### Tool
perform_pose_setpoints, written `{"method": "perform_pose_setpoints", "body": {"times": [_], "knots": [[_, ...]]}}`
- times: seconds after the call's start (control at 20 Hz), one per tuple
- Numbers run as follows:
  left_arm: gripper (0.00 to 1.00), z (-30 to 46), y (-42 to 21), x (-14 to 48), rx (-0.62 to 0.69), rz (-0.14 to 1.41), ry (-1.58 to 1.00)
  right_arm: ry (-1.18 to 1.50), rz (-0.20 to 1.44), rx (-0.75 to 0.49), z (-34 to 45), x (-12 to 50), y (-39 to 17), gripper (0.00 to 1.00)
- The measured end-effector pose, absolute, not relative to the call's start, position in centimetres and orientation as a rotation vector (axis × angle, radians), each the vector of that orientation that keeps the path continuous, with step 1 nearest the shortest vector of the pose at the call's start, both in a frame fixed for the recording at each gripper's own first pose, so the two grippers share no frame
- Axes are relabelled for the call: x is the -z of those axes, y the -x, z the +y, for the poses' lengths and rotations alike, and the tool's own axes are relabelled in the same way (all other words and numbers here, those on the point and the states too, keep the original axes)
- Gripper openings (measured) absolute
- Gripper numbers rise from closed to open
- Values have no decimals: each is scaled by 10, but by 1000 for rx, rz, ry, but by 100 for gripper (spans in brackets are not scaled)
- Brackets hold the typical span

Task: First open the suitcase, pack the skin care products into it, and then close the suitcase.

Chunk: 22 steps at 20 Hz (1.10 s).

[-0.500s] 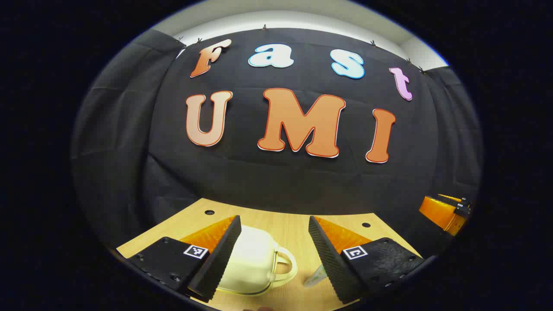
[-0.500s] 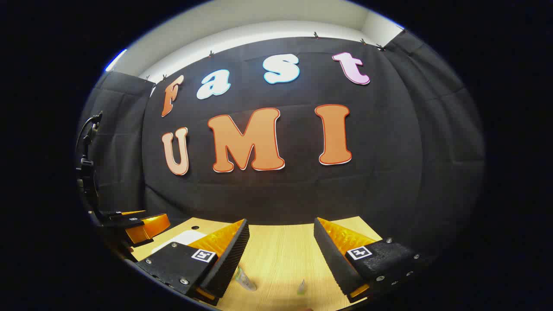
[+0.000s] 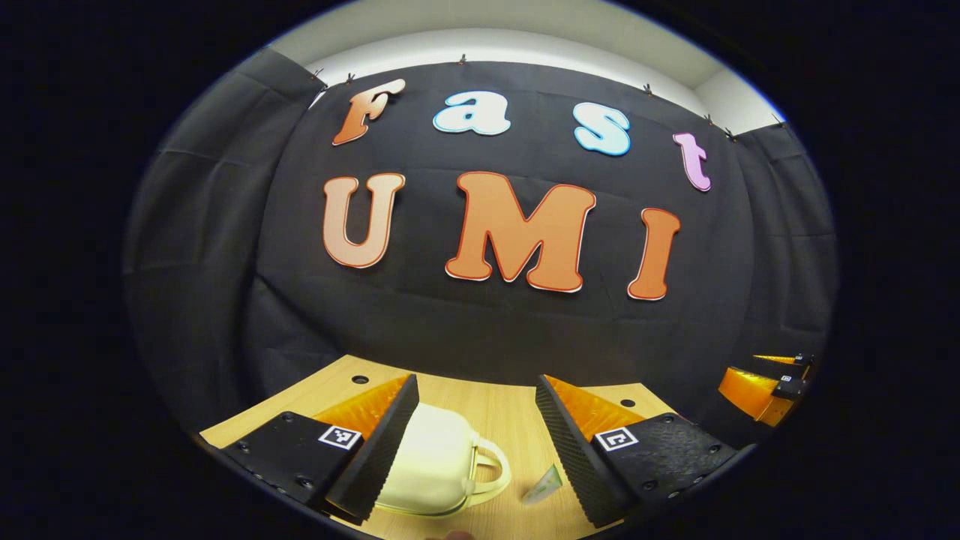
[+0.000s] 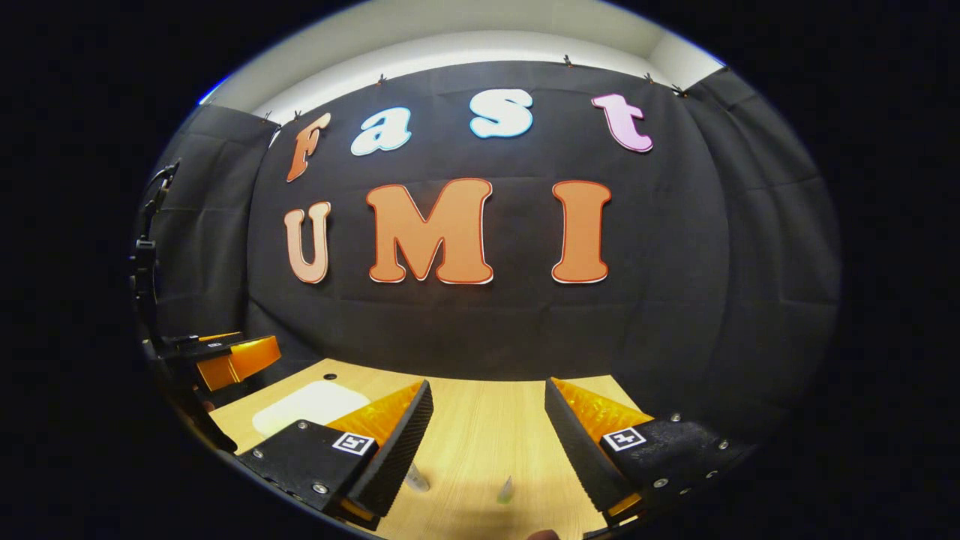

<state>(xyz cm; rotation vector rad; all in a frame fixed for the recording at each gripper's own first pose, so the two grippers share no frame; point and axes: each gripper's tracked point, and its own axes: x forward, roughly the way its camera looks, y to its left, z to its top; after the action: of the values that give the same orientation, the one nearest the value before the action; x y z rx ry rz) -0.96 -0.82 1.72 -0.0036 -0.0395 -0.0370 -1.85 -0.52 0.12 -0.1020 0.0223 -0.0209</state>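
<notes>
While the suitcase [image 3: 435,465] lies shut on the desk [image 3: 495,397], nearer its left edge, handle turned toward the middle, the task stands at its first step, I judge; the left gripper [image 3: 476,442] hangs above it, jaws spread and holding nothing; the right gripper [image 4: 487,450] hovers likewise agape toward the right edge, over two small tubes [image 4: 505,490]; opening comes next, which calls for lowering the left gripper to the lid's edge or clasp, which I cannot make out.
</notes>
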Motion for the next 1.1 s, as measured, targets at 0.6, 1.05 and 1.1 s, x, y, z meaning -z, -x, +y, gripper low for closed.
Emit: {"method": "perform_pose_setpoints", "body": {"times": [0.6,1.05,1.1], "knots": [[97,-10,7,-4,11,-24,-105,166,25,24,-19,3,27,95],[99,-37,-11,99,104,133,-675,131,119,138,-68,42,46,96],[99,-40,-13,114,131,153,-736,131,124,161,-77,44,50,95]]}}
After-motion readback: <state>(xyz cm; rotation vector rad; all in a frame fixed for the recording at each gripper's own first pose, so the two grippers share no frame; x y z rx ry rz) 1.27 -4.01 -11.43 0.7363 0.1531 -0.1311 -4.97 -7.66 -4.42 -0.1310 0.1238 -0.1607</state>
